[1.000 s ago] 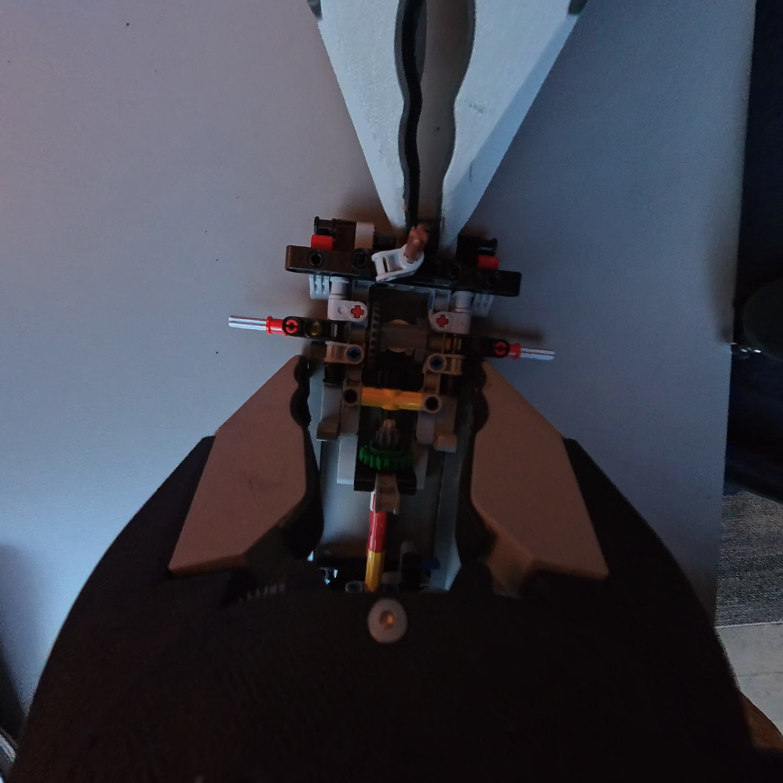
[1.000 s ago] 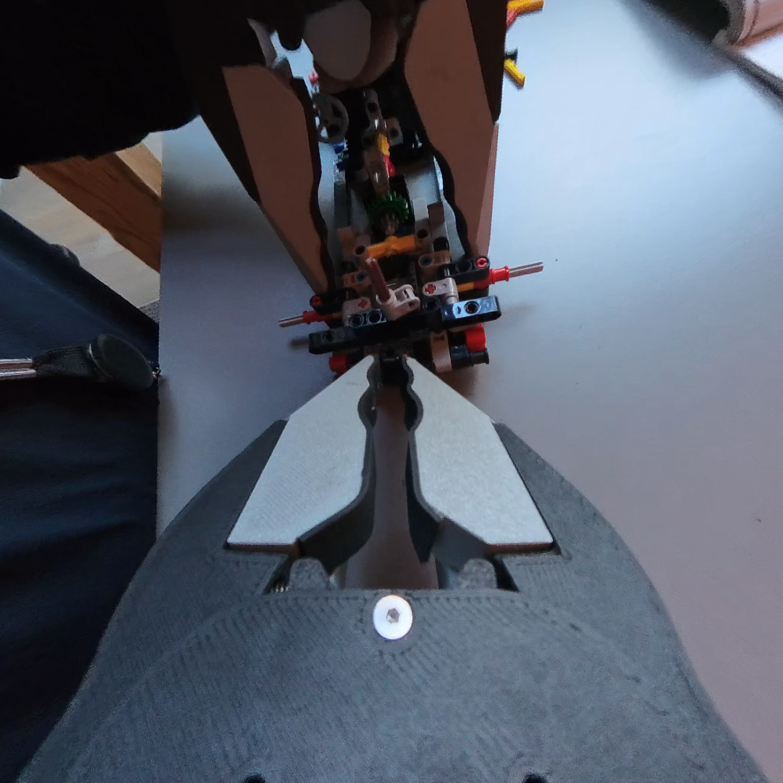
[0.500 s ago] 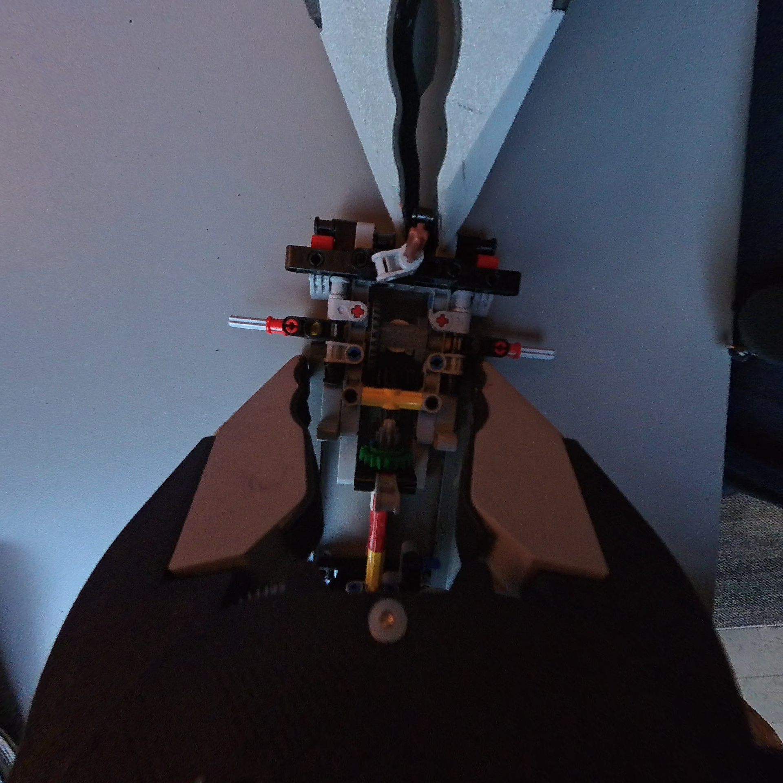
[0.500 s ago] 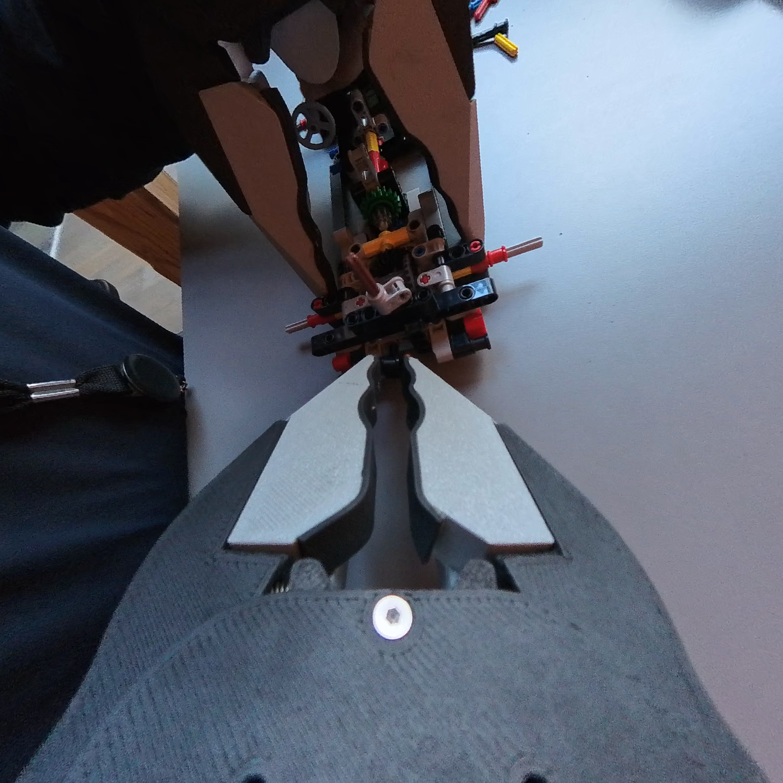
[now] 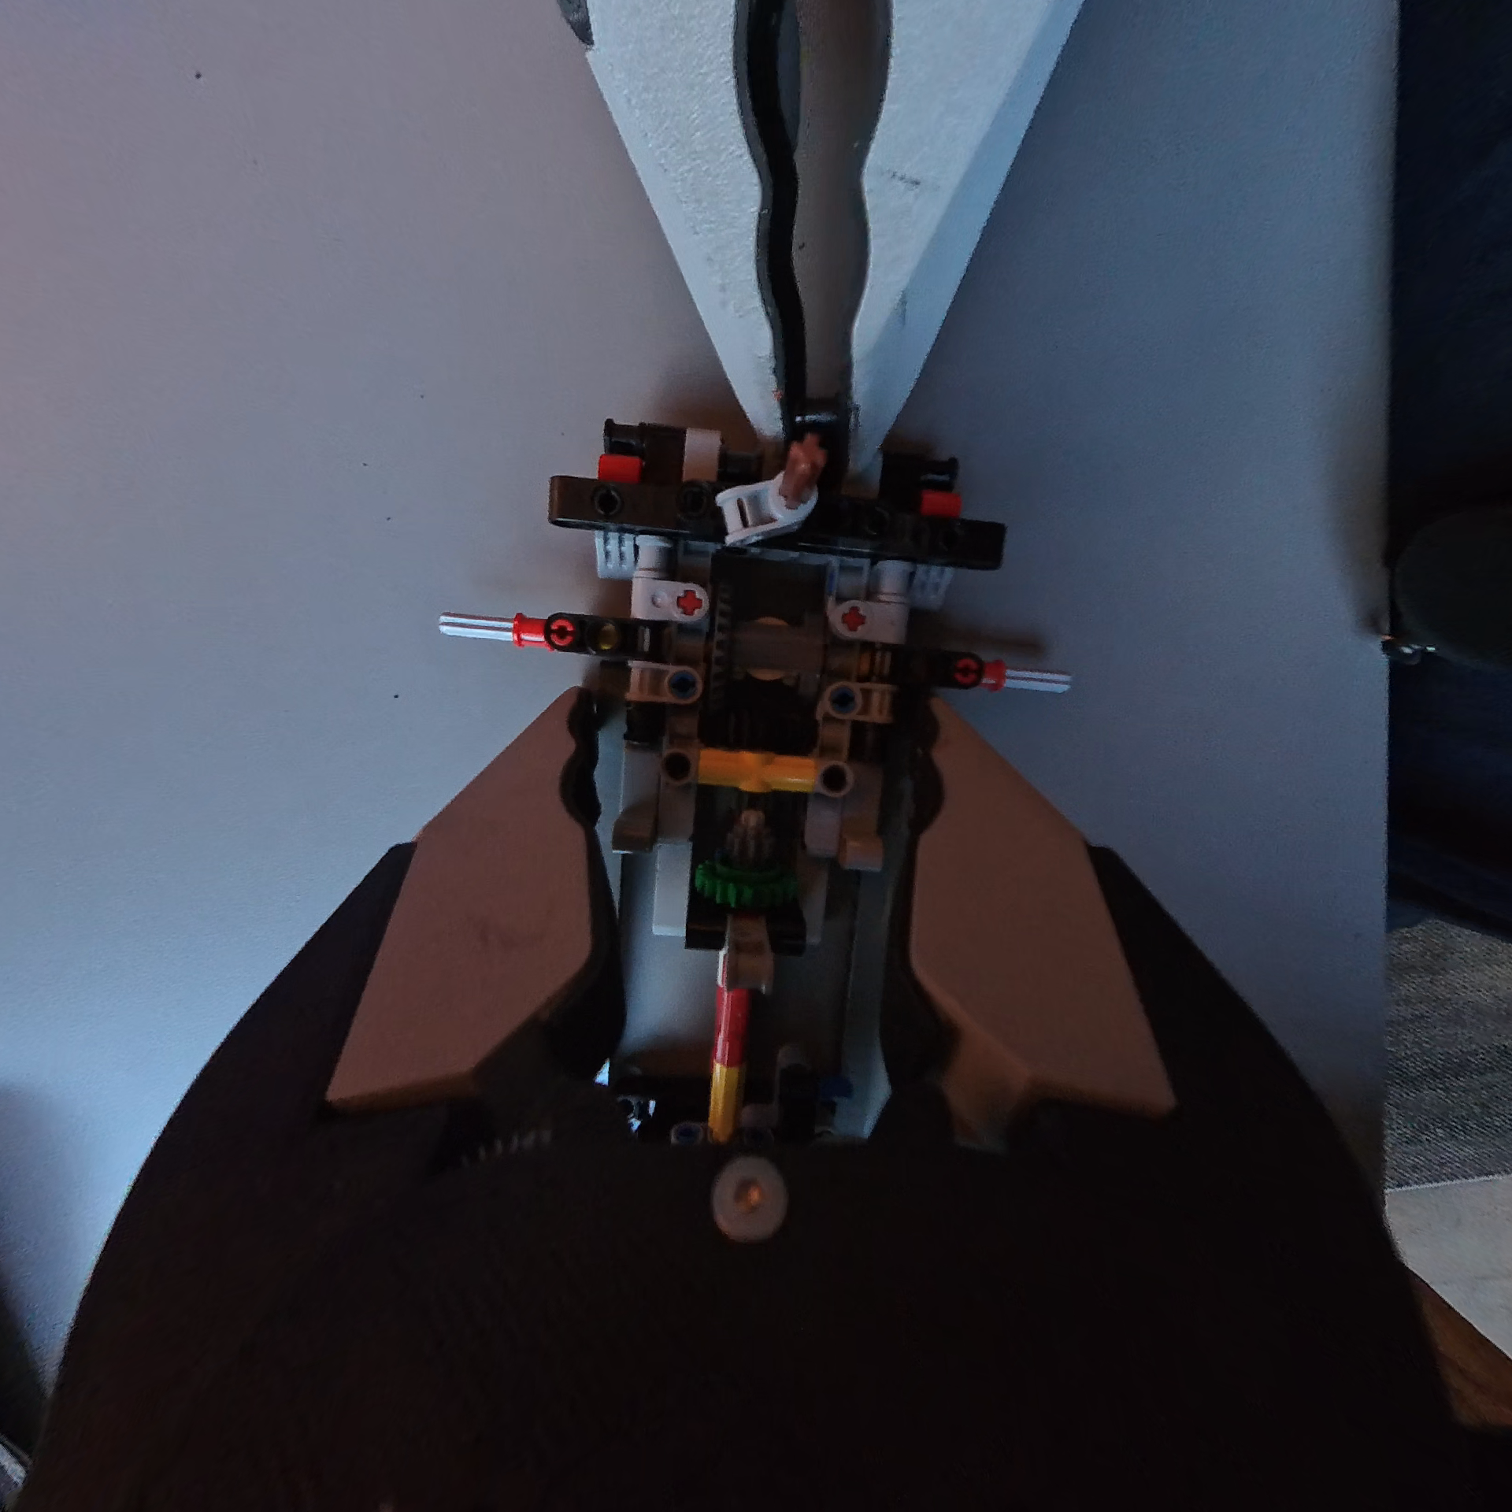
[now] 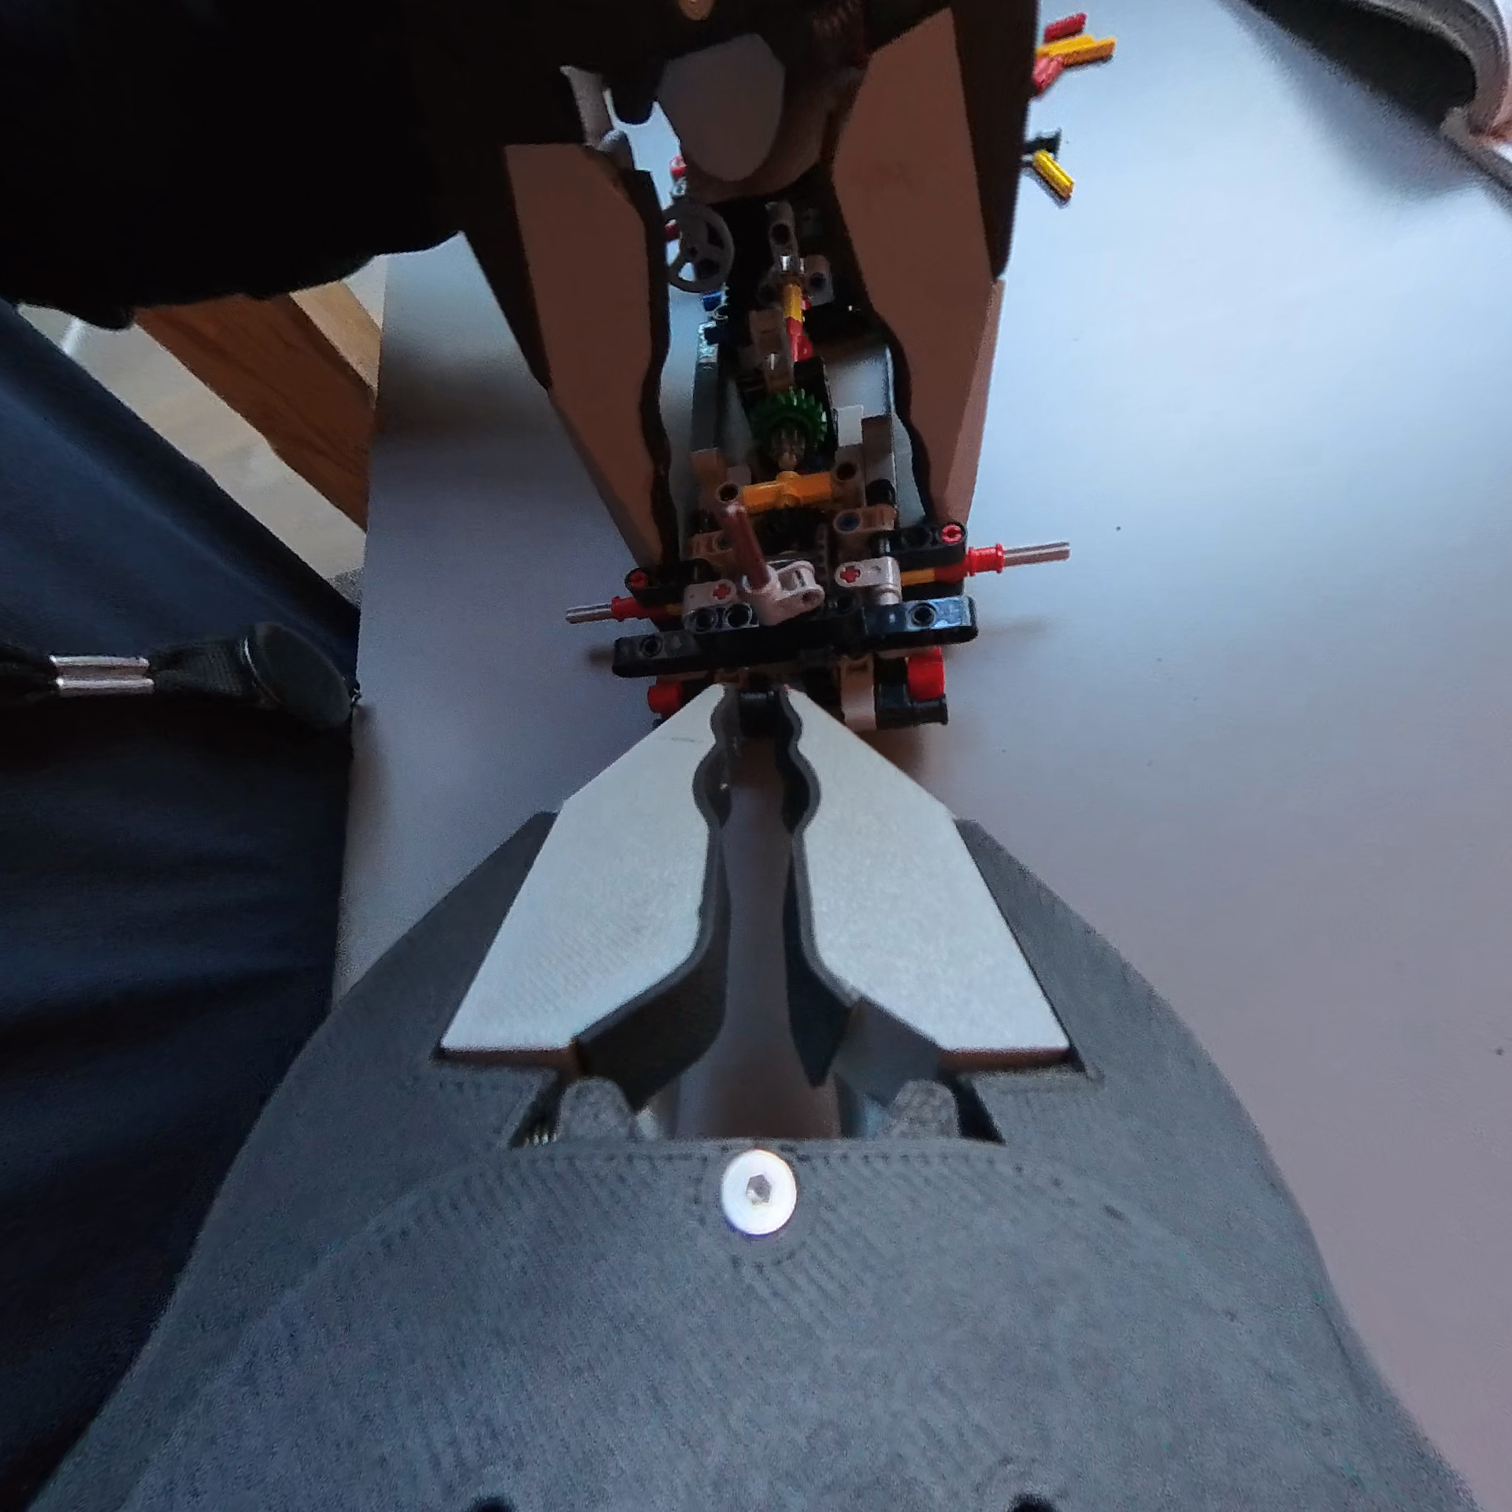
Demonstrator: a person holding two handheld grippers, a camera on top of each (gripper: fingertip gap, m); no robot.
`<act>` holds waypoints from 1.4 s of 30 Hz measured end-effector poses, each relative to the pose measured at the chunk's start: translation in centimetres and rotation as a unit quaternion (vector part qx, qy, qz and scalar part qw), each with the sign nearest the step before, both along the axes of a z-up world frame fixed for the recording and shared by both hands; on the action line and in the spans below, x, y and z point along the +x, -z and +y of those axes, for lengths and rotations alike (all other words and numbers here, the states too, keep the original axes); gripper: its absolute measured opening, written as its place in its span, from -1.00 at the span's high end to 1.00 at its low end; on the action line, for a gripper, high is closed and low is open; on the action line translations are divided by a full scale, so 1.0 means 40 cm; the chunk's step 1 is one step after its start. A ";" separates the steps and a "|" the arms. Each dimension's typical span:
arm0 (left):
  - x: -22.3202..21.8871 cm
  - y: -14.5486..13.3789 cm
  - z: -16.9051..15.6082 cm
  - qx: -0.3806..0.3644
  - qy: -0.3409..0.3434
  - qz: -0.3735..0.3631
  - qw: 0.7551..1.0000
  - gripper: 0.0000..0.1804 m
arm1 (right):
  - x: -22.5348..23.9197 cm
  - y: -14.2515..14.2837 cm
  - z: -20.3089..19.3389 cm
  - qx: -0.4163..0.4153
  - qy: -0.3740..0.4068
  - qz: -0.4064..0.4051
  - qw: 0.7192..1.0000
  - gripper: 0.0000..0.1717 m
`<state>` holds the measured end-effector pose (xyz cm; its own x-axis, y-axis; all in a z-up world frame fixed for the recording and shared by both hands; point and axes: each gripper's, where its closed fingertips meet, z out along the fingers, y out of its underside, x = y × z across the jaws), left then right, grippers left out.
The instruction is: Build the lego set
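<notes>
Brick model [image 5: 769,736] clamped between both tools' fingers.

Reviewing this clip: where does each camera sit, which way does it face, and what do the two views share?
Left wrist view: on the left gripper, looking along brown fingers clamping the brick model; grey table behind.
Right wrist view: on the right gripper, grey fingers pinching a black part; dark clothing at left.
Shared: model, both grippers, facing each other.
</notes>
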<state>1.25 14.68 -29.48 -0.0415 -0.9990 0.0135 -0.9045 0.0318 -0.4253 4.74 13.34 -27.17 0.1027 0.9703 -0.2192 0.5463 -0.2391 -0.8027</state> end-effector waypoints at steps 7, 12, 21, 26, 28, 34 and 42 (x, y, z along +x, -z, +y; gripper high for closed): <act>-0.002 0.001 -0.002 0.002 0.016 0.002 1.000 0.16 | -0.011 0.008 -0.006 0.049 -0.027 -0.014 0.998 0.93; -0.001 0.001 -0.002 0.001 0.014 0.003 1.000 0.16 | -0.014 0.011 -0.006 0.088 -0.021 -0.021 0.996 0.93; -0.003 0.000 0.001 0.000 0.010 0.001 1.000 0.17 | -0.025 0.003 0.000 0.087 -0.015 -0.012 0.996 0.94; -0.004 0.000 0.004 0.000 0.003 0.000 1.000 0.17 | -0.007 -0.021 -0.012 0.060 -0.026 0.022 0.998 0.80; -0.004 0.000 0.005 0.000 0.003 0.000 1.000 0.17 | 0.002 -0.010 -0.009 0.039 -0.021 0.009 0.999 0.76; -0.004 0.000 0.007 0.000 -0.001 0.000 1.000 0.17 | 0.036 0.007 0.001 0.002 -0.005 -0.011 1.000 0.77; -0.005 0.000 0.010 0.002 -0.006 0.002 1.000 0.16 | 0.160 -0.001 0.046 -0.018 0.065 0.000 0.998 0.69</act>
<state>1.05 15.09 -29.48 -0.0301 -0.9995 0.0087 -0.9062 0.0237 -0.4222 11.15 15.18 -27.12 0.2278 0.9404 -0.2526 0.5094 -0.3362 -0.7921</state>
